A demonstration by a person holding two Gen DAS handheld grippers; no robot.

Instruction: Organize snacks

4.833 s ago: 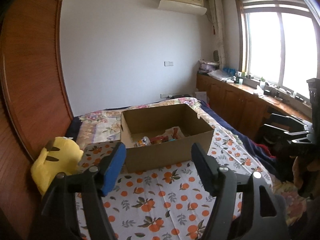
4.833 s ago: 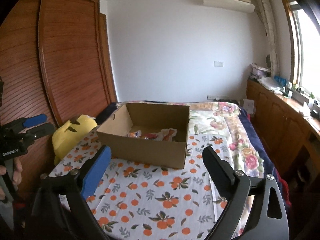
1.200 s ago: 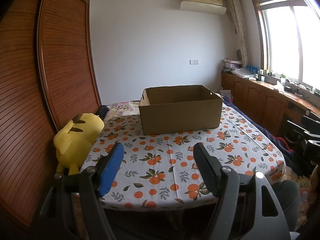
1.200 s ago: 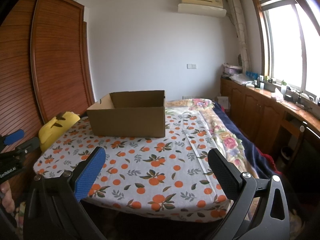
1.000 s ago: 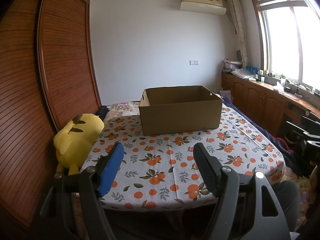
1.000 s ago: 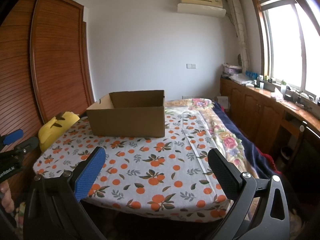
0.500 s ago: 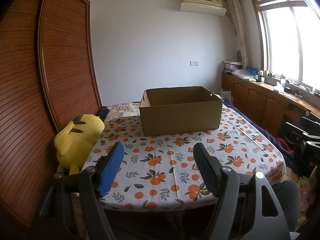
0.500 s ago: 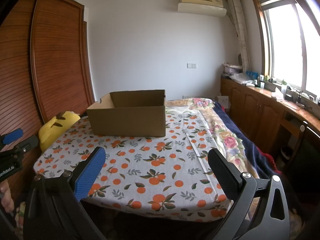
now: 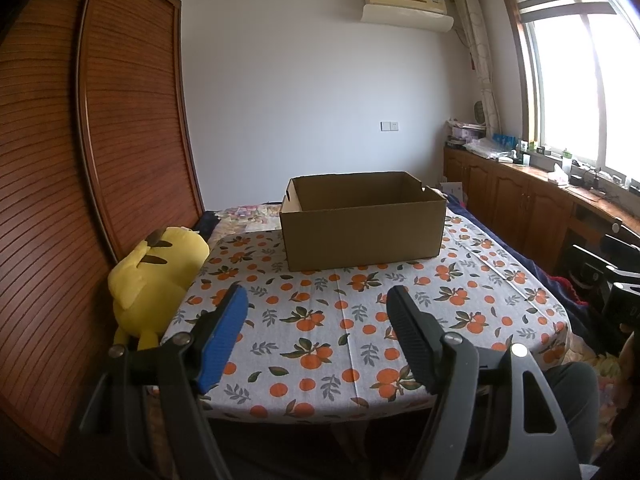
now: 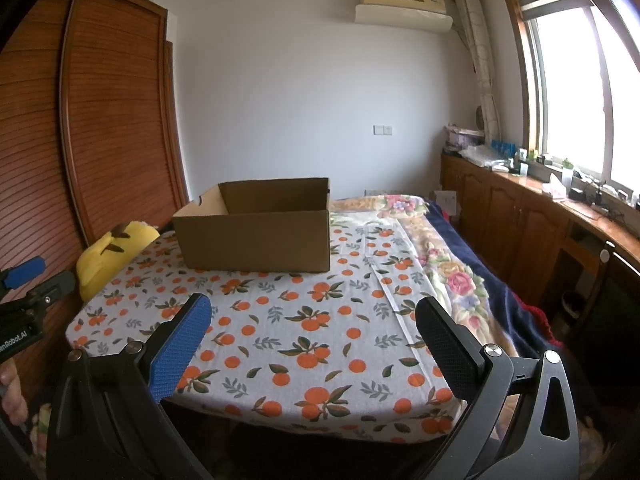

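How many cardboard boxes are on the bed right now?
1. The cardboard box sits open-topped on the orange-print sheet, right of the yellow plush toy. Its inside is hidden from both cameras, so anything in it can't be counted.

Cardboard box (image 9: 362, 226): plain brown. Tablecloth (image 9: 320, 320): white ground printed with orange fruits and green leaves. Plush toy (image 9: 154, 276): yellow with dark markings. Bedspread (image 10: 452, 276): cream with pink flowers, apparently edged in navy. Wardrobe (image 9: 100, 152): reddish-brown slatted wood. One finger pad (image 10: 180, 348) of the right gripper (image 10: 312, 318): blue; the other: black.
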